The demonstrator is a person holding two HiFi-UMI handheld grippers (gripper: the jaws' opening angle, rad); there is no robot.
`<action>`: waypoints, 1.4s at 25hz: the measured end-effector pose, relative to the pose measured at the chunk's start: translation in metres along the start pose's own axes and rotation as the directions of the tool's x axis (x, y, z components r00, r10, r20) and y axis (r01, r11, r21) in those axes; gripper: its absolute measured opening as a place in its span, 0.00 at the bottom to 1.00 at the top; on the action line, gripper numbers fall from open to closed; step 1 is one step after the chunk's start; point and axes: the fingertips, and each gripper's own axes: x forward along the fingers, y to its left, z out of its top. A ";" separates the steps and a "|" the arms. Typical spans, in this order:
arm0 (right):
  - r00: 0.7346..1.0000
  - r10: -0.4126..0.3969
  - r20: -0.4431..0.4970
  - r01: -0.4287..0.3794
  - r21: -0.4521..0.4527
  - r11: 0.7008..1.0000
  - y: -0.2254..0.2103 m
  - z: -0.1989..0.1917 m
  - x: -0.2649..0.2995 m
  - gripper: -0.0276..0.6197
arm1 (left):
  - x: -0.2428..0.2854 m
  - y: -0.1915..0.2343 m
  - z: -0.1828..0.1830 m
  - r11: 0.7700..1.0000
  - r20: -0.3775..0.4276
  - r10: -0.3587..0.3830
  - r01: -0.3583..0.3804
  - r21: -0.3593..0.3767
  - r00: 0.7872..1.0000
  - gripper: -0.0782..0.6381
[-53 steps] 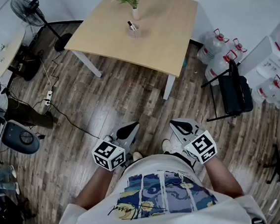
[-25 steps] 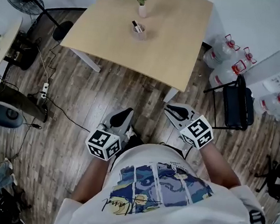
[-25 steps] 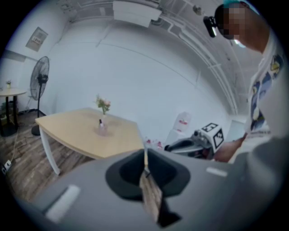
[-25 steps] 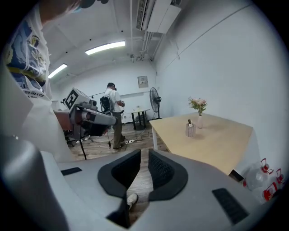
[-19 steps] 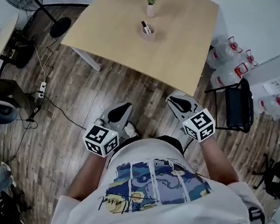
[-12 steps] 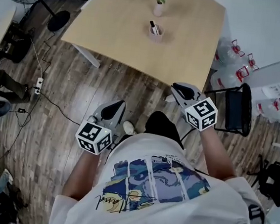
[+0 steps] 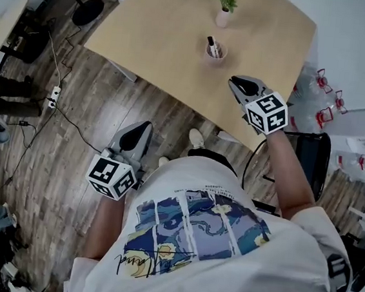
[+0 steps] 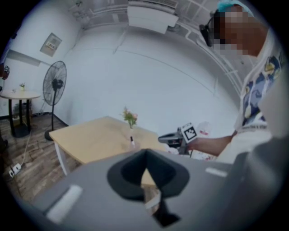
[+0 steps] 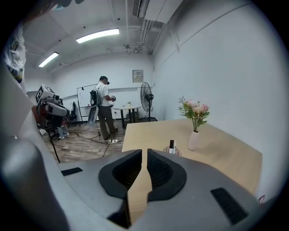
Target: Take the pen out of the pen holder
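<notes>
The pen holder (image 7: 214,51) is a small pinkish cup on the wooden table (image 7: 161,36), with a dark pen (image 7: 211,44) standing in it. My right gripper (image 7: 234,82) hovers over the table's near edge, a short way right of and nearer than the holder. Its jaws have been closing and now stand a narrow slit apart with nothing between them (image 9: 144,154). The right gripper view shows the pen holder (image 9: 173,149) ahead. My left gripper (image 7: 145,127) hangs over the floor in front of the table, shut and empty (image 8: 145,156).
A vase of flowers (image 7: 224,11) stands just behind the holder. Water bottles (image 7: 321,92) and a black chair (image 7: 310,165) are to the right. A fan base (image 7: 87,11) and a power strip (image 7: 54,95) with cables lie at left. A person (image 9: 104,107) stands far off.
The table has come much closer in the head view. Both grippers have moved forward, and the right one has gone from over the floor to over the table's near edge.
</notes>
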 end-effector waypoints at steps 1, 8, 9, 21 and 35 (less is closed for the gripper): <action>1.000 0.010 -0.005 -0.010 -0.006 1.000 -0.012 0.001 0.009 0.09 | 0.006 0.003 0.004 1.000 0.003 0.012 -0.012 -0.002 1.000 0.12; 0.994 0.102 -0.032 -0.102 -0.026 0.994 -0.078 0.004 0.067 0.11 | 0.045 0.018 0.024 0.995 -0.001 0.092 -0.092 -0.022 0.996 0.12; 0.992 0.117 -0.037 -0.118 -0.025 0.993 -0.085 0.004 0.074 0.12 | 0.049 0.019 0.026 0.994 -0.004 0.103 -0.103 -0.023 0.995 0.12; 0.934 0.333 -0.130 -0.345 -0.086 0.935 -0.131 -0.007 0.150 0.18 | 0.077 0.030 0.037 0.971 -0.037 0.232 -0.234 -0.055 0.972 0.12; 0.830 0.504 -0.239 -0.530 -0.058 0.846 -0.139 -0.021 0.198 0.22 | 0.077 0.038 0.036 0.943 -0.055 0.318 -0.321 -0.083 0.947 0.12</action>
